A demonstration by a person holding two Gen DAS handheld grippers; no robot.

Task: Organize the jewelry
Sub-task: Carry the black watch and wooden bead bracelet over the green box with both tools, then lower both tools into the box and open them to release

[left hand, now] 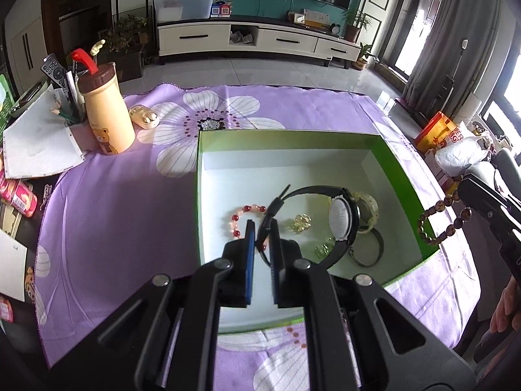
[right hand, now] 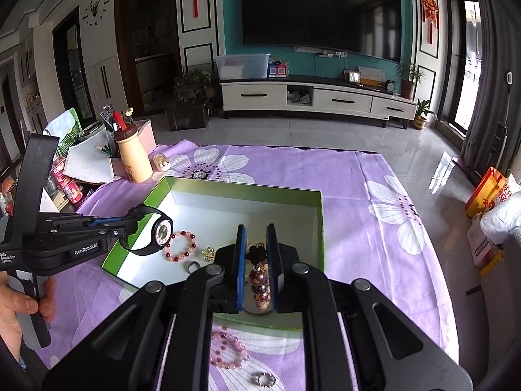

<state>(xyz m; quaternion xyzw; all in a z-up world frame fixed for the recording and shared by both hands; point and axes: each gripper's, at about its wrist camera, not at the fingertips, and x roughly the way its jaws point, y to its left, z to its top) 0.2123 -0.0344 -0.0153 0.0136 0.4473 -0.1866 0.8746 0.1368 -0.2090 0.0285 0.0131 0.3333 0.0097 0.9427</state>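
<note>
Both grippers are loaded right now: your left gripper [left hand: 262, 228] is pinched tight on the strap of a black watch [left hand: 342, 218], which hangs above the green box [left hand: 400, 169], and your right gripper [right hand: 255, 260] is clamped on a brown bead bracelet [right hand: 259, 280] over the box's near edge. Down on the white floor of the box you've got a red and pink bead bracelet [right hand: 180, 246], a small gold piece [right hand: 208, 253], a dark ring [right hand: 192, 266] and a pale watch [left hand: 368, 210]. Outside the box, on the purple flowered cloth [right hand: 358, 169], another pink bead bracelet [right hand: 229, 350] and a beaded ring [right hand: 266, 379] sit just beside each other near you.
</note>
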